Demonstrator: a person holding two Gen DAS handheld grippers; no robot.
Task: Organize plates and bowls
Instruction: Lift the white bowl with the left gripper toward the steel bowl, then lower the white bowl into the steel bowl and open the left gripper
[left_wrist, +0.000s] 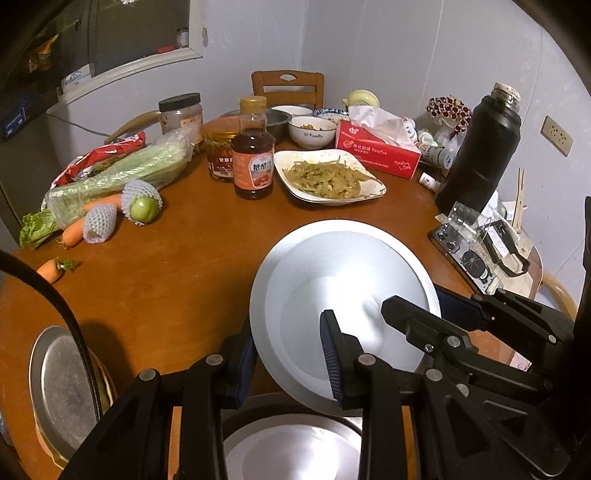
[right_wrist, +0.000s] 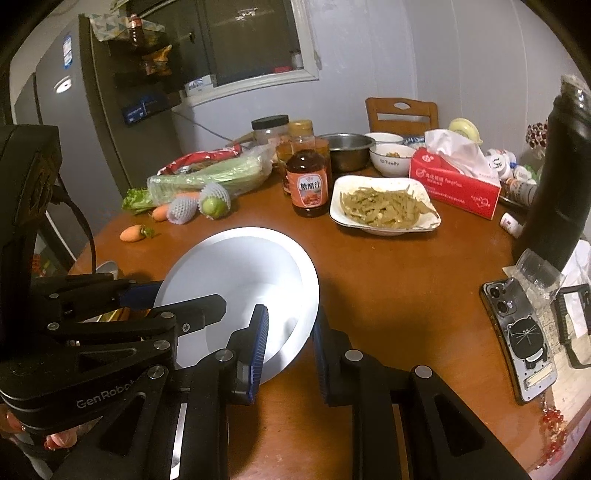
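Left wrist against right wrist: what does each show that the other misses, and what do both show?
Left wrist only: a wall socket and chopsticks past the flask.
Right wrist only: a hand under the left gripper's body, and a red bead charm by the phone.
Both: the white plate held at opposite rims, left gripper and right gripper each with fingers closed on its edge; also the bean dish, sauce bottle and tissue box.
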